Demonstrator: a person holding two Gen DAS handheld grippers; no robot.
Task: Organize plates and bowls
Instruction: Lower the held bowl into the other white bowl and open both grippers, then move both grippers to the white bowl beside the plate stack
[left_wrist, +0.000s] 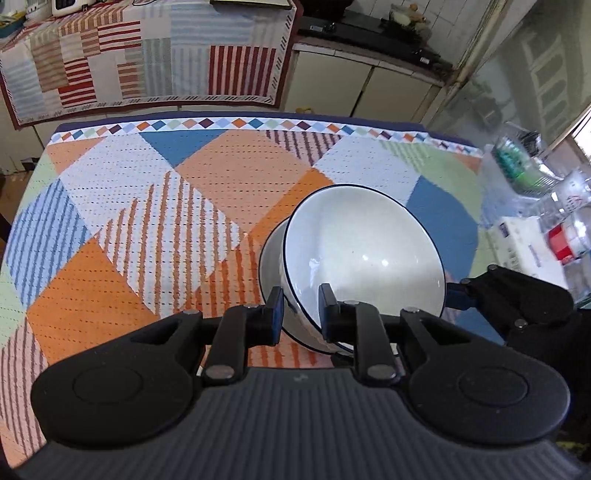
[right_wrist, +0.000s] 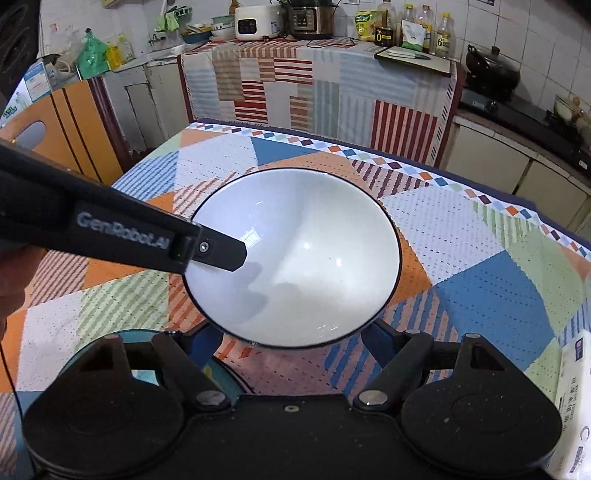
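Holding the white glazed ceramic bowl with the thin dark-blue rim (left_wrist: 364, 254) by its near wall, your left gripper (left_wrist: 301, 314) had one blue-padded finger inside and one outside the rim, pinched narrow on it, bowl tilted above the patchwork orange, blue and white woven tablecloth (left_wrist: 155, 206). From the left cam a second rim showed just behind/under it, so prob. a nested pair, tho I couldn't confirm contact. Your right gripper (right_wrist: 295, 334) sat at the bowl's (right_wrist: 295, 254) near edge w/ fingers spread wide to either side, tips hidden under the rim, so no grip visible. Step looked like carrying or steadying a bowl for stacking. Next move prob. needed a level, slow set-down: glaze is slick & hard, thin rim gives little purchase. A teal round plate (right_wrist: 107, 350) lay near the right gripper's base.
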